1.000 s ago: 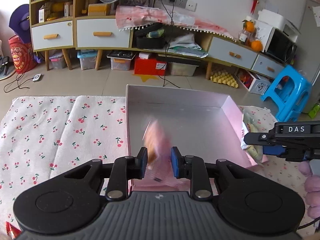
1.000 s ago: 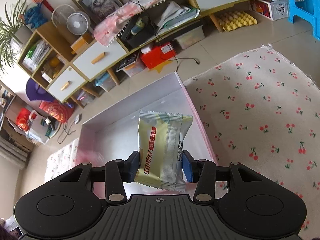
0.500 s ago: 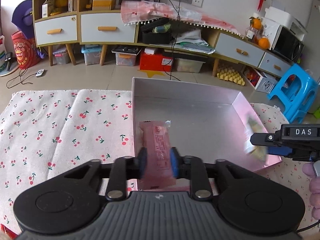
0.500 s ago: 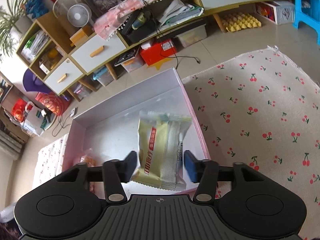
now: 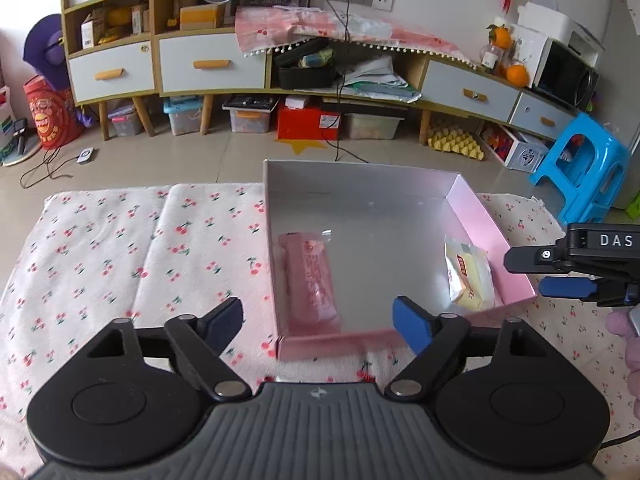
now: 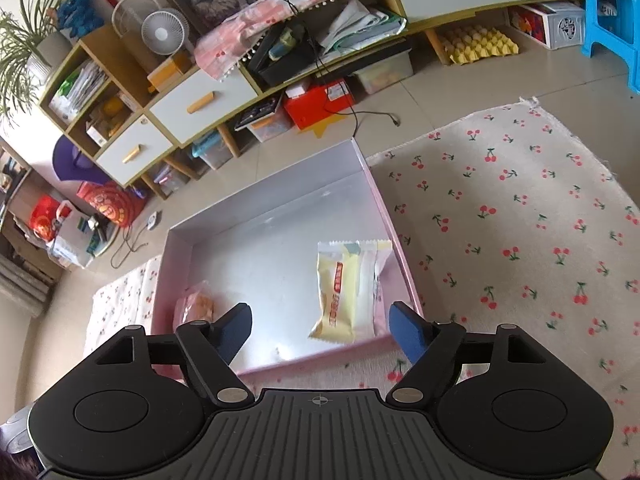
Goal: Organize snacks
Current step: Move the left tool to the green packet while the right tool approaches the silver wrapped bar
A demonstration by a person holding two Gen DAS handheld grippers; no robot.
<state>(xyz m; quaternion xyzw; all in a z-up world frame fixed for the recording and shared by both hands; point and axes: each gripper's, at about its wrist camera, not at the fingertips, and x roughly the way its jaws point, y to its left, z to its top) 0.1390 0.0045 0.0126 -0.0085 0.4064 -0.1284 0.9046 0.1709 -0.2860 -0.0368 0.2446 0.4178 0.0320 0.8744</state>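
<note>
Left side: cherry-print cloth (image 5: 132,248) covered the table, bare of snacks in both views. Left gripper (image 5: 318,320) hovered over the near-left corner of the pink box (image 5: 360,184). Its jaws had just been opening and stood wide apart, pads touching nothing. The pink snack packet (image 5: 312,276) lay flat on the box floor below and between them, lengthwise along the left wall, just beside it, near end close to the front wall.

Centre: the box interior was silvery, outer walls pink, open-topped. It sat on the cloth with its far edge at the table edge. The middle of the floor was bare.

Right side: the yellow snack packet (image 6: 346,288) lay in the near-right corner of the box, right edge leaning up against the right wall. Right gripper (image 6: 320,328) hung above the front wall. Its jaws had also just been opening, spread wide, clear of the packet. In the left wrist view the right gripper came in from the right edge, fingers over the box's right wall. Part of a hand (image 5: 626,344) in a pale glove showed below it.
</note>
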